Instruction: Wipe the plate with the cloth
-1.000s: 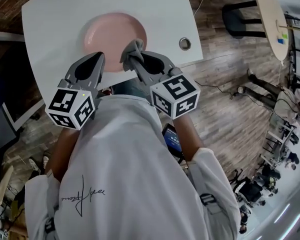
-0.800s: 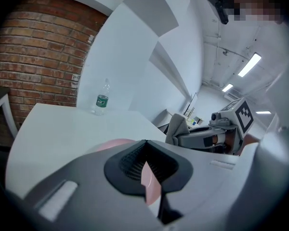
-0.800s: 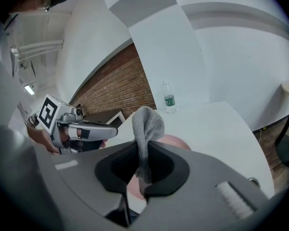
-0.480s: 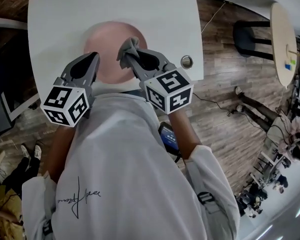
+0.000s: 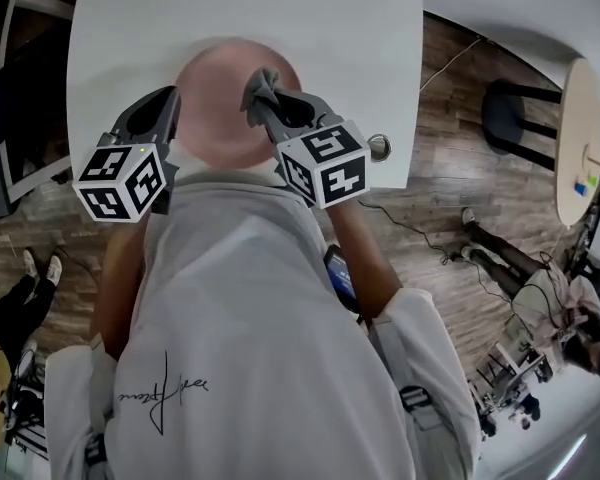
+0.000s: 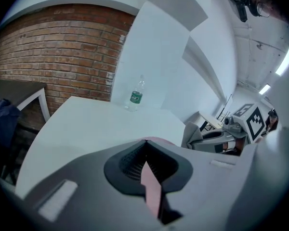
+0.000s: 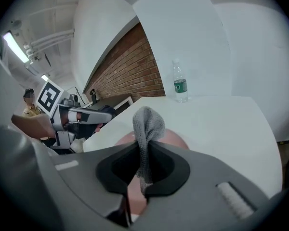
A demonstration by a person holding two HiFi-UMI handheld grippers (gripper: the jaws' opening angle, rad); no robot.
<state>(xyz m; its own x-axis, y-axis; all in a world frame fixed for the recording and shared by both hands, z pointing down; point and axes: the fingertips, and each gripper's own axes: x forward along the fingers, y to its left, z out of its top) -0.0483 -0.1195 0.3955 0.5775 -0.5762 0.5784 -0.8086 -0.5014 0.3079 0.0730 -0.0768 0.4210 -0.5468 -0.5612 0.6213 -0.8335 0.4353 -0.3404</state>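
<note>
The cloth (image 7: 147,124) was pinched by the right gripper (image 5: 264,104) over the plate (image 5: 215,108); the left gripper (image 5: 167,100) was closed empty; pressing down was judged next.

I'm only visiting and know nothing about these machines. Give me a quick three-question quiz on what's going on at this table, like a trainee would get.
1. True or false: the right gripper is shut on a grey cloth.
2. Multiple choice: what is clamped in the left gripper? A) a spoon B) the rim of the pink plate C) nothing at all
3. Fill in the blank: beyond the plate, standing upright on the white table, is a clear, green-labelled water ____.

Key: 1 true; 2 B; 3 bottle
</note>
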